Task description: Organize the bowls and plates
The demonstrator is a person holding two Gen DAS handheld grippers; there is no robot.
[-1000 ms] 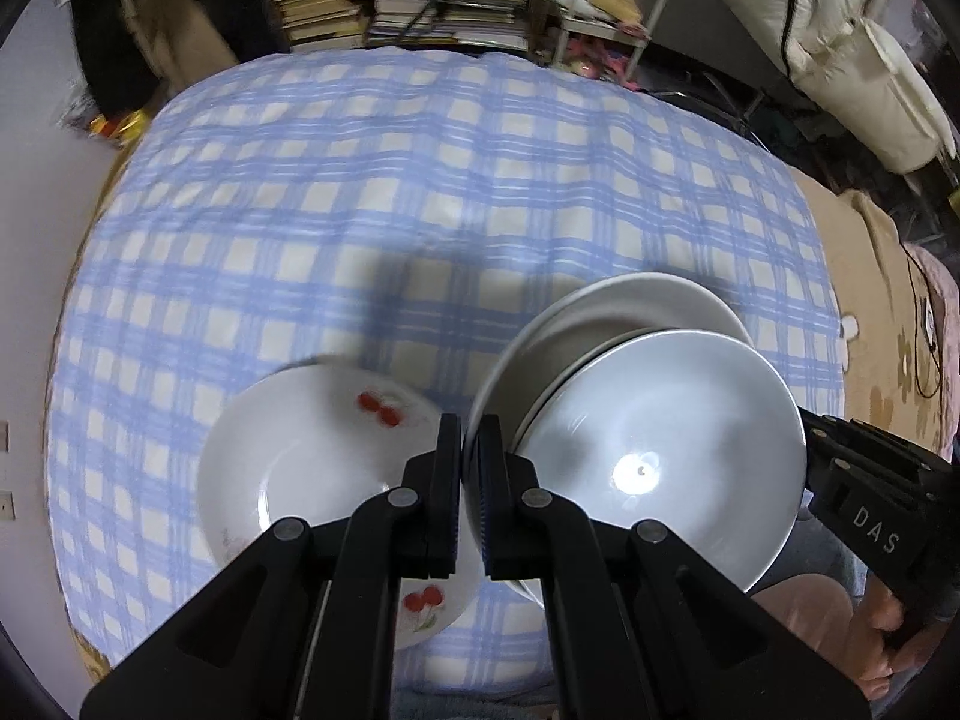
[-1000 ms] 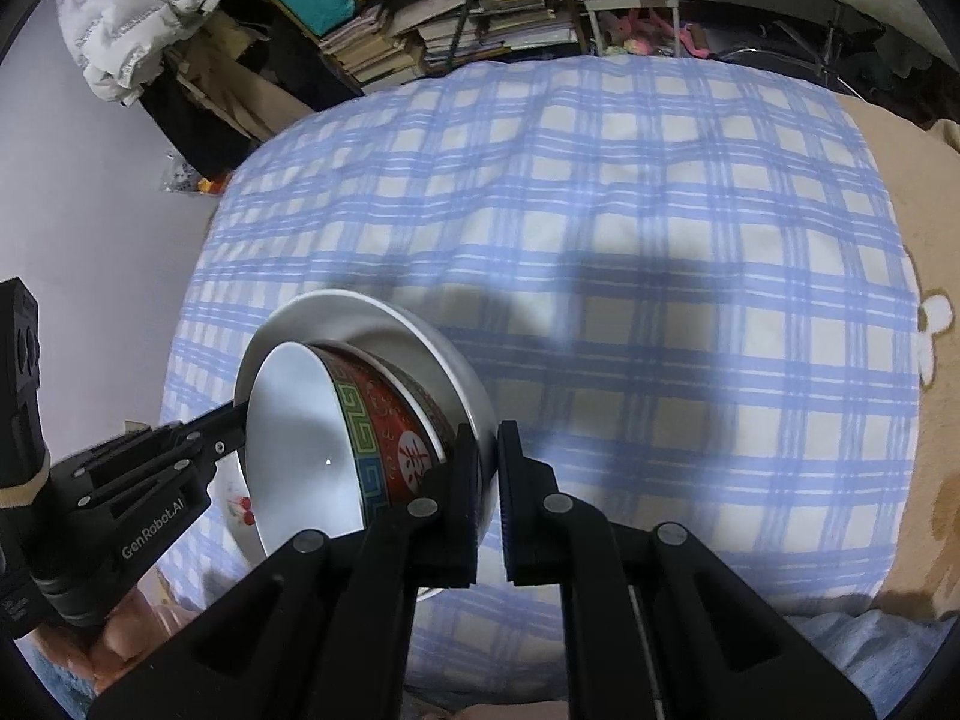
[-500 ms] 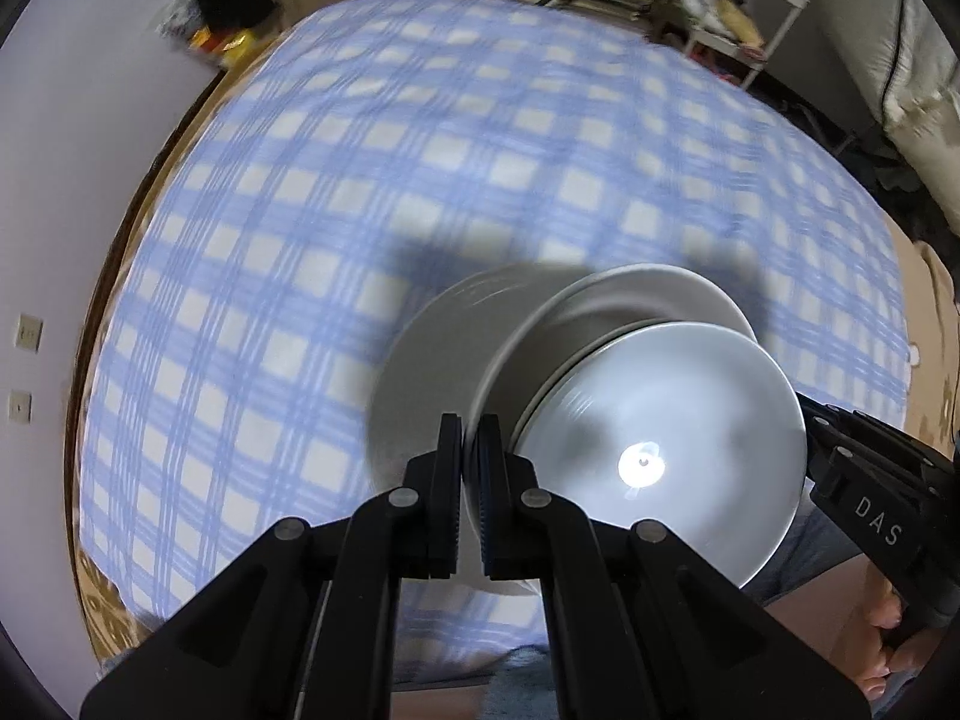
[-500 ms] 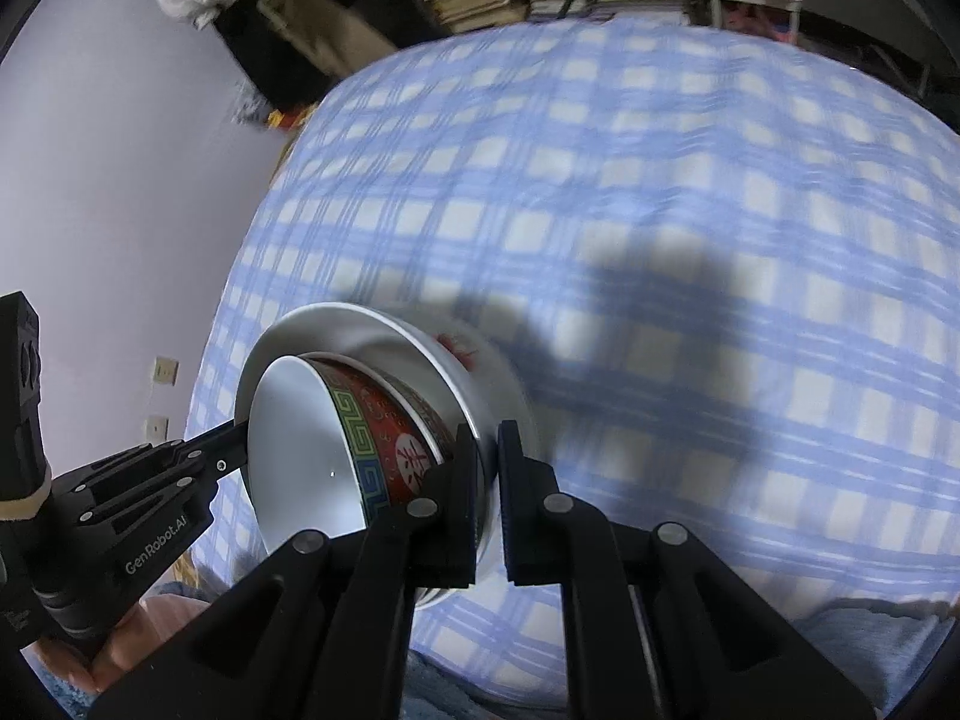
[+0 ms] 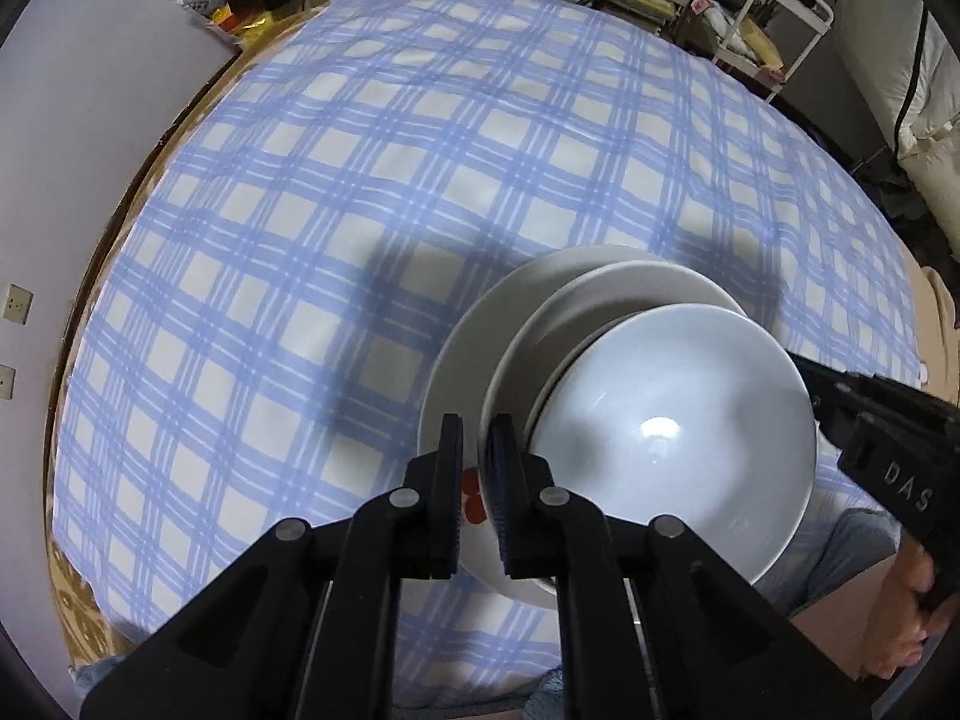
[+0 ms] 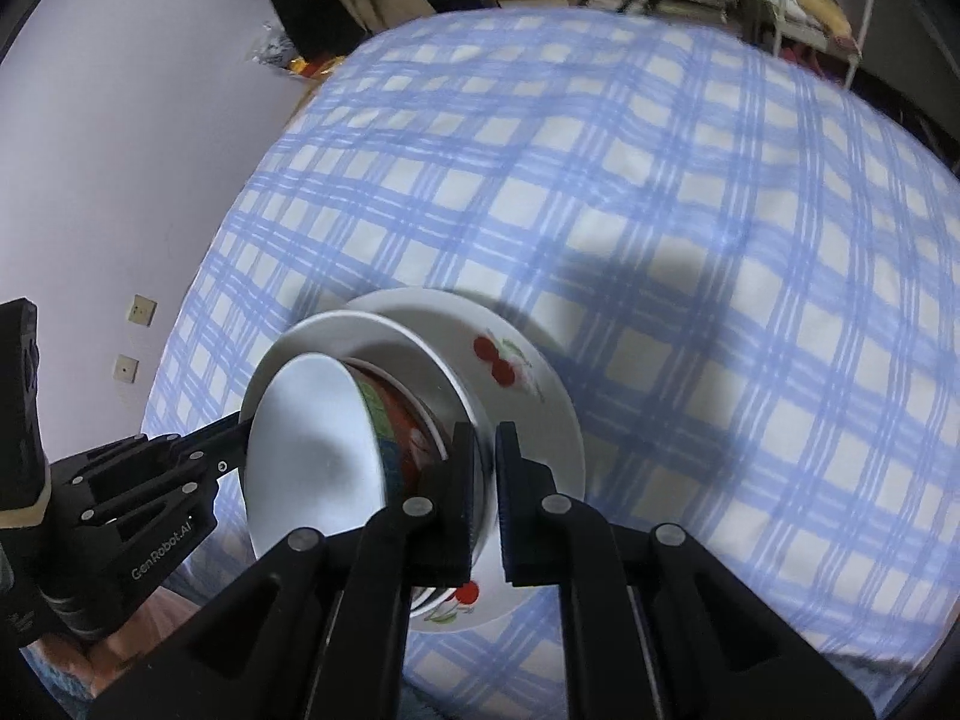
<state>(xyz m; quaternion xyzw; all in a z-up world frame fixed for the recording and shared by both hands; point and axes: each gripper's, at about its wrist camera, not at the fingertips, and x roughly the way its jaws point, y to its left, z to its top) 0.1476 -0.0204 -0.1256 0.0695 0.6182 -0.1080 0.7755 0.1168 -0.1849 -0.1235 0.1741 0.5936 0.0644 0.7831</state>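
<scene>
We have nearly finished stacking: the white plate carrying the bowl sits on the cherry plate on the counter, our left gripper just loosening off its rim and our right gripper clamped on it.

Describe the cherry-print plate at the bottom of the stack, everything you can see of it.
The cherry-print plate is round, white and glossy, ceramic by its look. Red cherries with green stems are printed in at least two spots on it. It lies flat on the blue checked tablecloth, near the table's near edge. A smaller white plate carrying a bowl with a red patterned outside sits tilted over its left part and hides that side. Whether they rest on it fully cannot be told.
</scene>
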